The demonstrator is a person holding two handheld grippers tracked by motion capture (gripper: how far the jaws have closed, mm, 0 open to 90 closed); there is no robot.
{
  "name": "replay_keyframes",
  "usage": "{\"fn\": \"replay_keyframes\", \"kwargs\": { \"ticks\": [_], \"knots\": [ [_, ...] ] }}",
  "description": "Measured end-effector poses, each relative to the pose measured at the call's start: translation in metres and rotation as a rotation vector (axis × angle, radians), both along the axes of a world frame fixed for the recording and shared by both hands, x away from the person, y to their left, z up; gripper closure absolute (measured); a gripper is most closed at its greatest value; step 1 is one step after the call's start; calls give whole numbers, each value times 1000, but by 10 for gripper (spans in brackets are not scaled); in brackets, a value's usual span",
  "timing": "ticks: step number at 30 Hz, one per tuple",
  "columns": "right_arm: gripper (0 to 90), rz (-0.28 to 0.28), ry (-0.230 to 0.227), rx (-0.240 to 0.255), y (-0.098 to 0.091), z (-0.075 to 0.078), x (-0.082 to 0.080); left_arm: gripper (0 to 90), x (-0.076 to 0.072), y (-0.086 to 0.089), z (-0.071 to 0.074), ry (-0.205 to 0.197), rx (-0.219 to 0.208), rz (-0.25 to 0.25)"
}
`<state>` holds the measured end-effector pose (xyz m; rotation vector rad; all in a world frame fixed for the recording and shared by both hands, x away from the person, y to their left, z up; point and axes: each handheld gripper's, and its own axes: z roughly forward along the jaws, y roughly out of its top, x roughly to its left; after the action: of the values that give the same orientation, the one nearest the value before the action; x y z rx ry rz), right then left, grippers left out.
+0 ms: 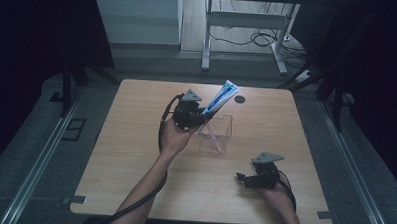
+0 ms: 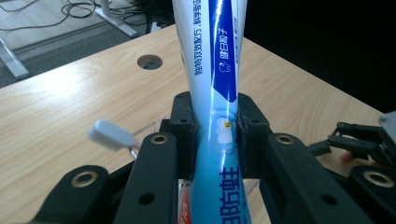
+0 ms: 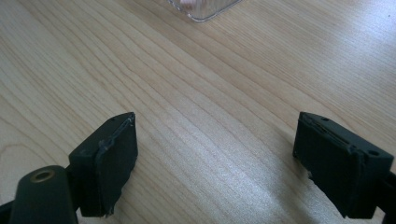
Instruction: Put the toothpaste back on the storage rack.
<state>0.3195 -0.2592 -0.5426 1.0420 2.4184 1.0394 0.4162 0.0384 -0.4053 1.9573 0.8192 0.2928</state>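
The toothpaste tube (image 2: 217, 88) runs off the top and bottom of the left gripper view, both ends cut off. The left gripper (image 1: 200, 113) pinches it mid-body, tilted, above the clear box (image 1: 216, 134), where a toothbrush (image 2: 112, 135) leans. The right gripper (image 1: 245, 178), jaws spread and empty, rests on the table (image 1: 135, 155) near its front edge; bare wood lies between.
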Motion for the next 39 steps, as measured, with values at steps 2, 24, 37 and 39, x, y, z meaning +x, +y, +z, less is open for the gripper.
{"fn": "replay_keyframes", "kwargs": {
  "ticks": [2, 24, 37, 39],
  "knots": [
    [136, 0, 1, 0, 0, 0, 0, 727, 3, -4, -2, -6, -3, 3],
    [136, 0, -1, 0, 0, 0, 0, 727, 20, -32, -18, -38, 11, 18],
    [137, 0, -1, 0, 0, 0, 0, 726, 22, -44, -25, -53, 40, 26],
    [136, 0, -1, 0, 0, 0, 0, 726, 23, -45, -28, -55, 46, 28]
  ]
}}
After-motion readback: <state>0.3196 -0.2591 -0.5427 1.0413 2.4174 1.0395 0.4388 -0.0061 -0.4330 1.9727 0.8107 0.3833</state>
